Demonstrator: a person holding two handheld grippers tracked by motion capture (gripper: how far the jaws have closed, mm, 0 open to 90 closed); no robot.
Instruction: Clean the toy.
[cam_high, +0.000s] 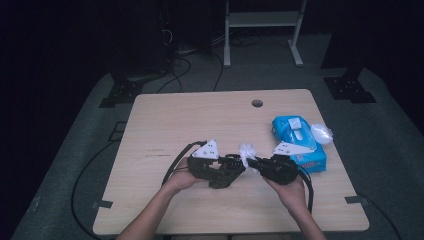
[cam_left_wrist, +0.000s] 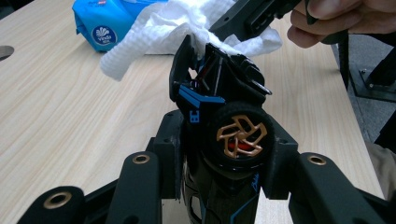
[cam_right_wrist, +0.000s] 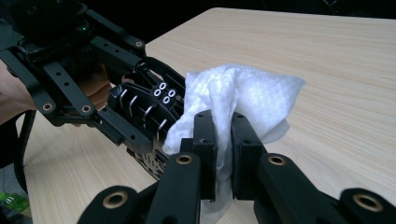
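High view: left claw (cam_high: 235, 167) and right claw (cam_high: 254, 162) meet over the front middle of the tabletop (cam_high: 165, 115), tips facing each other. The left one carries a black toy car (cam_high: 227, 170); the right one carries a white wipe (cam_high: 247, 152), which sits at the car's end. A blue wipes pack (cam_high: 300, 142) lies on the tabletop's right side, just beyond the right hand (cam_high: 292, 192). Left hand (cam_high: 182, 180) is at the front, left of centre. Cables trail off both.

Left gripper view: left claw (cam_left_wrist: 224, 154) is partly closed, jaws clamped on the toy car (cam_left_wrist: 219, 93) on either side of its body by a bronze-spoked wheel (cam_left_wrist: 240, 136). Car stands nose up, held above the tabletop (cam_left_wrist: 60, 121). Wipe (cam_left_wrist: 163, 32) presses against the car's far end. Wipes pack (cam_left_wrist: 107, 21) top left.

Right gripper view: right claw (cam_right_wrist: 224, 149) is nearly fully closed, pinching the wipe (cam_right_wrist: 243, 98) between its pads. Wipe bunches out ahead and touches the car's (cam_right_wrist: 144, 112) vented rear. The other claw (cam_right_wrist: 116, 126) grips the car from the left.
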